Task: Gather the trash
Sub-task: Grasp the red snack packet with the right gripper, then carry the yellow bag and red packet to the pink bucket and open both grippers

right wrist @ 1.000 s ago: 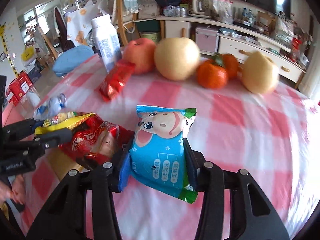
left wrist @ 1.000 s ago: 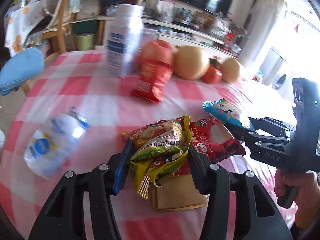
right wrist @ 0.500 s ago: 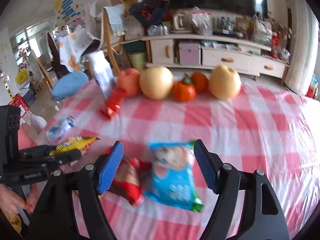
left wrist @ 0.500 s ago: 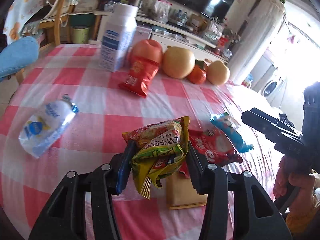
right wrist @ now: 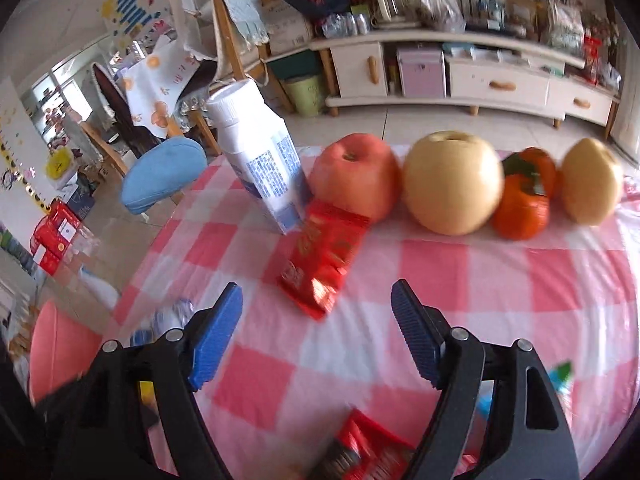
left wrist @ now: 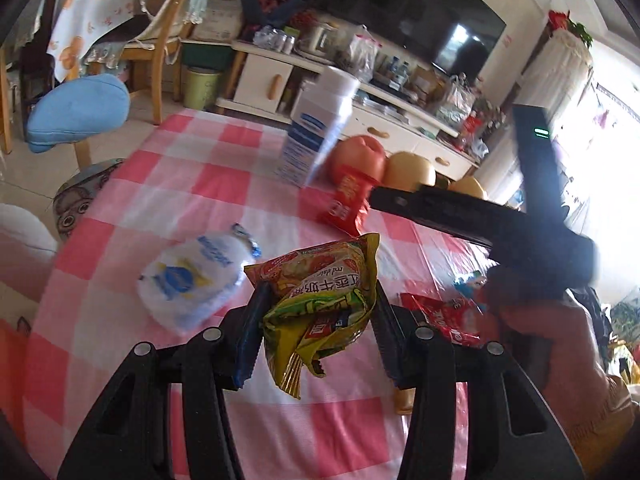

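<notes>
**Left wrist view: yellow wrapper clamped, right gripper spread over the table**

Left wrist view shows the left gripper clamped on a crumpled yellow-green foil snack wrapper, which hangs between the blue-padded fingers above the pink-and-white checked tablecloth. A crushed clear plastic bottle with a blue label lies on the cloth to the left of the wrapper. To the right, a flat red snack packet lies beside the fingers, with a scrap of blue packet just beyond it. The right gripper's black body crosses the right side of this view, held in a hand.

In the right wrist view the right gripper has its jaws wide apart with nothing between them. Ahead of it lies a shiny red foil packet, its far end touching a white-and-blue capped carton and a pink-red apple. Beside the apple stand a large yellow pear, an orange persimmon and a second yellow pear in a row.
</notes>
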`<state>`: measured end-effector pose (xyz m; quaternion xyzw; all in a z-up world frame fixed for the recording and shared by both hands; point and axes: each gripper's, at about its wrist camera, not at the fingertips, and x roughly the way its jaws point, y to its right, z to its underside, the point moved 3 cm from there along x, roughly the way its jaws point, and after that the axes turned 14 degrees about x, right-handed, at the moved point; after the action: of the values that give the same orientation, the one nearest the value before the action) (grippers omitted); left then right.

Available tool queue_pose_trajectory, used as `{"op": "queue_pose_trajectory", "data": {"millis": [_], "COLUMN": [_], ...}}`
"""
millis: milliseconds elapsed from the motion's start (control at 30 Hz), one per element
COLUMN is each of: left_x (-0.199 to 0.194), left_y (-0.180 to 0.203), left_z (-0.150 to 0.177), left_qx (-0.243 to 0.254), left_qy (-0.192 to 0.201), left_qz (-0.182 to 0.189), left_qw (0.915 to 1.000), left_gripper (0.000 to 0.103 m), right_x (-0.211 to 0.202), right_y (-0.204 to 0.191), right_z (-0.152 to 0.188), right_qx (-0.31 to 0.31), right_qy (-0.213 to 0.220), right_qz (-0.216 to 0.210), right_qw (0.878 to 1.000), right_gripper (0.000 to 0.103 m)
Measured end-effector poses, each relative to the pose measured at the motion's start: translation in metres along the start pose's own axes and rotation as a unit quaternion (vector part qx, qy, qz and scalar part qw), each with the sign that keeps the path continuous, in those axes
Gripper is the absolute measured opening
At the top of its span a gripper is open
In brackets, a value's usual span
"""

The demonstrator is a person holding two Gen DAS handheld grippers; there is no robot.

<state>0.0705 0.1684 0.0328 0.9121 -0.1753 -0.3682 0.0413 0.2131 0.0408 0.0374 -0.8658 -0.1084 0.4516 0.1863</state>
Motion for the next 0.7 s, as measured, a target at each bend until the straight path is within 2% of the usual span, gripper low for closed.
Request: {"op": "queue_pose_trajectory", "data": {"millis": [233,300,333,400,500,700], "left_x": [-0.007,-0.01,-0.012,-0.012,-0.014,-0.019], "left_y": [-0.019,-0.022,-0.023,-0.024,-0.025,-0.026], "left_z": [0.001,0.001,0.001,0.001,0.001,0.002], "left_qx": [-0.016,-0.018,-0.019,-0.019,-0.018,-0.012], "left_qy": [0.008,0.011,0.012,0.012,0.013,0.013], "left_qz": [-0.006,-0.006,-0.005,-0.005,-0.007,-0.014], "left_qw": [0.9998,0.9998,0.9997,0.9997,0.9997,0.9998], "left_gripper": [0.051,0.051,0.051,0.051,0.051,0.051], "right_x": [0.052,0.058,0.06,0.061,0.061,0.051], "right_y": [-0.008,-0.006,-0.006,-0.007,-0.005,-0.011], "right_z": [-0.014,-0.013,-0.013,-0.012,-0.011,-0.002], "right_qx": [0.026,0.033,0.034,0.026,0.02,-0.021], "right_qy": [-0.012,-0.011,-0.01,-0.005,-0.003,0.019], "right_qz": [0.054,0.056,0.057,0.064,0.072,0.085], "right_qw": [0.998,0.998,0.998,0.998,0.997,0.996], "right_gripper": [0.078,0.077,0.075,0.057,0.049,0.043]}}
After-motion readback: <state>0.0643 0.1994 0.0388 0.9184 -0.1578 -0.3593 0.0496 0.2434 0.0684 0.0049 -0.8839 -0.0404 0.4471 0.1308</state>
